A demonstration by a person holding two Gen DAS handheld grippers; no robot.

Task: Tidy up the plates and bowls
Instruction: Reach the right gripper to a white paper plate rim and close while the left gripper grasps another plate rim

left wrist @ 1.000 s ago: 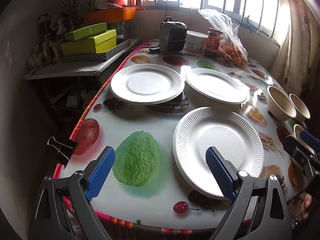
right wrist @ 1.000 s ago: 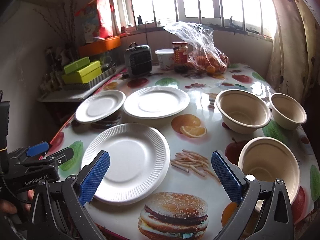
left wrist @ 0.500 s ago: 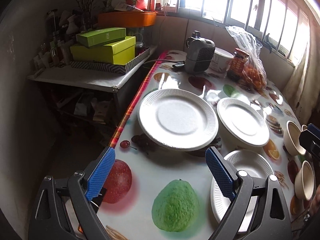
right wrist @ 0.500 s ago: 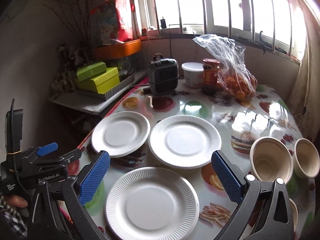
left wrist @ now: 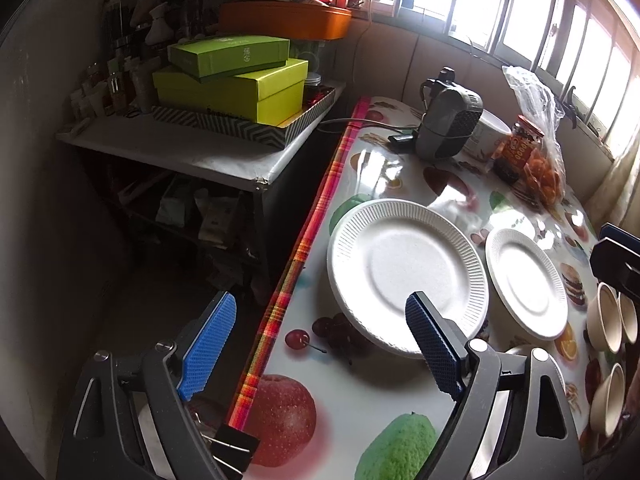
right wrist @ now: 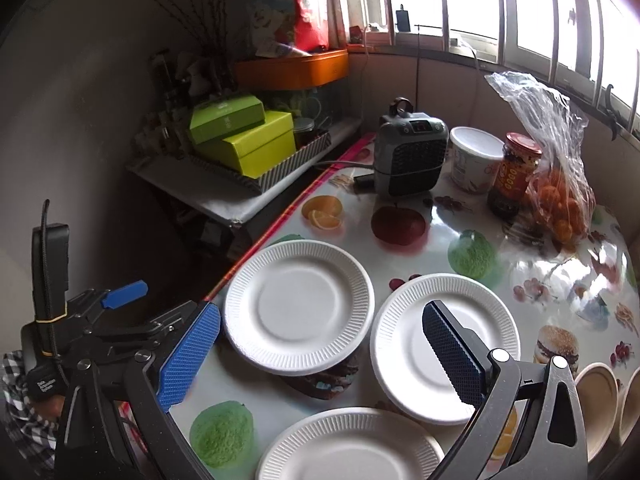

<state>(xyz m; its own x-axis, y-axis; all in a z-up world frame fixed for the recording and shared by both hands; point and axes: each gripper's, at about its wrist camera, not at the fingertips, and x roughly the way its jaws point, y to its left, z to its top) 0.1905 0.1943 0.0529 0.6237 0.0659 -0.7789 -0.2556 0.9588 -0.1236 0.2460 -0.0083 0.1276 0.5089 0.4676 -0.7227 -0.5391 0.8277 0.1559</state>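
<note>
Three white paper plates lie on the fruit-print table. The left plate (left wrist: 404,276) (right wrist: 298,304) is nearest the table's left edge, with the middle plate (left wrist: 526,282) (right wrist: 436,340) to its right. The near plate (right wrist: 352,446) lies closest to me. Beige bowls (left wrist: 606,316) (right wrist: 596,396) stand at the right. My left gripper (left wrist: 320,344) is open and empty, hovering over the table's left edge beside the left plate; it also shows in the right wrist view (right wrist: 120,312). My right gripper (right wrist: 320,354) is open and empty above the plates.
A grey heater (right wrist: 410,156), a white tub (right wrist: 474,160), a red-lidded jar (right wrist: 516,174) and a bag of oranges (right wrist: 560,200) stand at the table's far end. A side shelf with green boxes (left wrist: 232,84) sits left of the table. A binder clip (left wrist: 232,450) grips the near edge.
Both grippers have moved forward and left along the table. The near plate has dropped out of the left wrist view and the left plate now lies between the left gripper's fingers. Both stay open.
</note>
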